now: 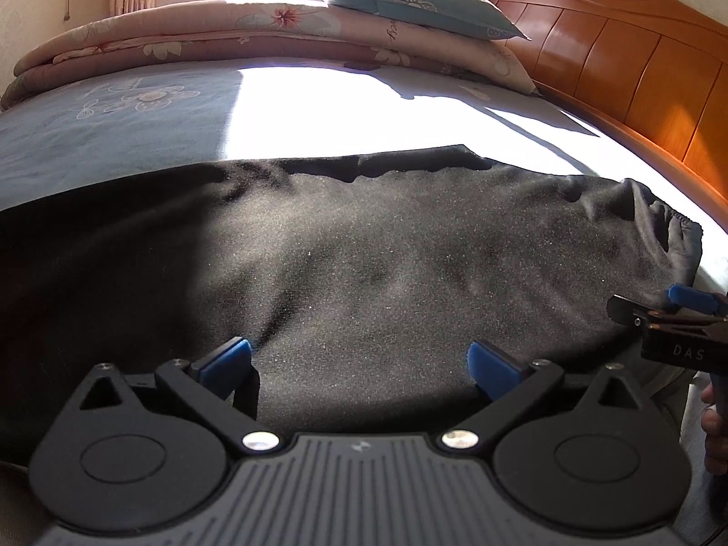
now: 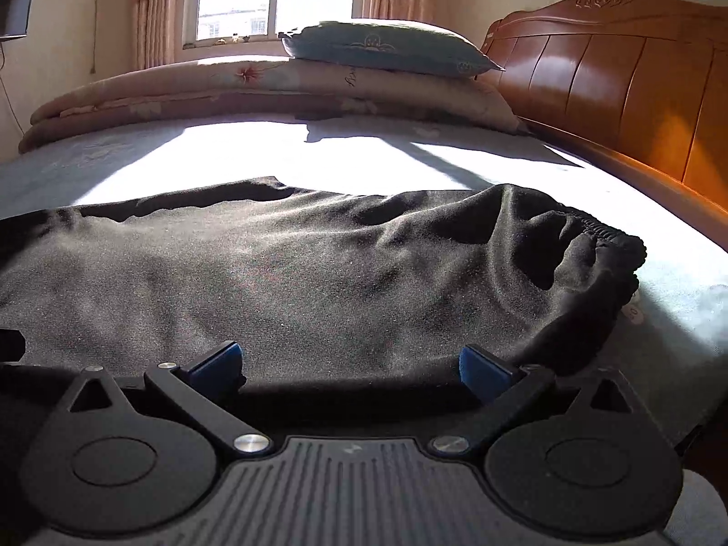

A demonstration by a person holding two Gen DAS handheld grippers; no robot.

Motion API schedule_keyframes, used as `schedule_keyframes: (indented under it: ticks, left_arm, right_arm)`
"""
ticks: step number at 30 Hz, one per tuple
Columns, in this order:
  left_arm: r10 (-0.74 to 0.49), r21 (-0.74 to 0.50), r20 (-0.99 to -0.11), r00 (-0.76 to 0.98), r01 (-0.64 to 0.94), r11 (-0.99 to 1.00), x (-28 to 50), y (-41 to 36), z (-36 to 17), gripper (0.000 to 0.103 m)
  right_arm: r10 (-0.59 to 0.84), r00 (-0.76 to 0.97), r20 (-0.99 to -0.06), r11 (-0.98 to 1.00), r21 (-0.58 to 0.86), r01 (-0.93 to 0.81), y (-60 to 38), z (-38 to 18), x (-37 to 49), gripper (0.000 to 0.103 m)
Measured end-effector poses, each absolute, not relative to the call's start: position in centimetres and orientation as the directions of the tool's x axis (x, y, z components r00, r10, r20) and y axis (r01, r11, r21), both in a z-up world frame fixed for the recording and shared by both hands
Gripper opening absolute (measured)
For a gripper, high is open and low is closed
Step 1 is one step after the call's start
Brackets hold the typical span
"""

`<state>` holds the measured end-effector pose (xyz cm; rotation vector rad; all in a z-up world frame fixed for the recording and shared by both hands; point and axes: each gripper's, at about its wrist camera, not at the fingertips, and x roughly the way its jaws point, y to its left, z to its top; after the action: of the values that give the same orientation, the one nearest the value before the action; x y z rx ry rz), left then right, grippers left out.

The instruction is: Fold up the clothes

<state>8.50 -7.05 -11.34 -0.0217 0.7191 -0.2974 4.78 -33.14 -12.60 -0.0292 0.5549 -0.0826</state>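
A black garment (image 1: 364, 250) lies spread across the blue bed sheet (image 1: 91, 136), with its gathered elastic waistband (image 2: 605, 232) bunched up at the right end. My left gripper (image 1: 359, 355) is open, its blue pads wide apart just above the garment's near edge. My right gripper (image 2: 350, 357) is open too, low over the near edge of the black garment (image 2: 318, 273) close to the waistband end. In the left wrist view the right gripper (image 1: 655, 307) shows at the right edge, beside the cloth.
A folded floral quilt (image 1: 204, 41) with a teal pillow (image 1: 418, 4) on top lies across the far side of the bed. A wooden headboard (image 1: 637, 68) runs along the right. Bright sun falls on the sheet beyond the garment. A hand (image 1: 714, 427) holds the right gripper.
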Motion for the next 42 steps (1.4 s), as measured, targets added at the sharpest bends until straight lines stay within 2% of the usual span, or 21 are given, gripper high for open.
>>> schedule_keyframes:
  ticks: [2, 5, 9, 17, 19, 21, 24, 27, 36, 38, 40, 42]
  left_arm:
    - [-0.266, -0.127, -0.635, 0.726, 0.241, 0.962, 8.9, -6.4, -10.6, 0.101]
    - [-0.25, -0.136, -0.618, 0.745, 0.212, 0.968, 9.6, -5.6, -9.5, 0.101]
    - [-0.156, -0.176, -0.676, 0.72, 0.048, 0.983, 11.7, -2.4, -10.4, 0.101]
    - [-0.24, -0.242, -0.714, 0.658, 0.09, 0.966, 8.8, 0.8, -10.4, 0.102]
    - [-0.25, -0.239, -0.701, 0.668, 0.111, 0.965, 8.8, 2.1, -9.3, 0.102]
    - [-0.209, -0.214, -0.66, 0.722, 0.086, 0.973, 9.4, 4.0, -7.9, 0.102]
    - [-0.217, -0.297, -0.653, 0.725, 0.018, 0.955, 12.6, 8.1, -7.4, 0.102]
    - [-0.247, -0.413, -0.71, 0.66, -0.105, 0.905, 15.8, 11.7, -8.6, 0.102]
    - [-0.041, -0.308, -0.748, 0.663, -0.291, 0.906, 20.1, 18.0, -9.2, 0.102]
    - [-0.032, -0.326, -0.748, 0.663, -0.324, 0.888, 20.1, 19.1, -8.4, 0.102]
    - [-0.098, -0.376, -0.732, 0.674, -0.279, 0.884, 19.6, 19.0, -7.9, 0.102]
    - [-0.102, -0.377, -0.729, 0.677, -0.273, 0.885, 19.9, 19.0, -8.2, 0.102]
  right_arm:
    - [-0.072, 0.862, -0.502, 0.997, -0.045, 0.057, -32.9, -12.5, 4.6, 0.103]
    - [0.003, 0.885, -0.465, 0.999, 0.035, 0.014, -33.2, -12.0, 4.4, 0.103]
    - [0.031, 0.876, -0.481, 0.996, 0.083, 0.011, -33.0, -12.1, 5.0, 0.103]
    - [0.027, 0.867, -0.497, 0.994, 0.107, 0.031, -32.2, -12.4, 5.8, 0.103]
    - [0.025, 0.867, -0.498, 0.994, 0.106, 0.033, -32.0, -12.5, 5.9, 0.103]
    - [0.024, 0.866, -0.5, 0.994, 0.105, 0.033, -32.0, -12.5, 5.9, 0.103]
    - [0.024, 0.864, -0.503, 0.994, 0.103, 0.032, -31.9, -12.6, 6.0, 0.103]
    - [0.024, 0.862, -0.506, 0.994, 0.101, 0.032, -31.9, -12.7, 6.1, 0.103]
    - [0.014, 0.854, -0.519, 0.995, 0.088, 0.037, -31.6, -12.9, 6.5, 0.103]
    - [0.011, 0.852, -0.523, 0.996, 0.084, 0.039, -31.5, -13.0, 6.7, 0.103]
    - [0.009, 0.851, -0.525, 0.996, 0.081, 0.039, -31.4, -13.0, 6.8, 0.103]
    - [0.006, 0.85, -0.526, 0.996, 0.075, 0.04, -31.3, -13.1, 6.9, 0.103]
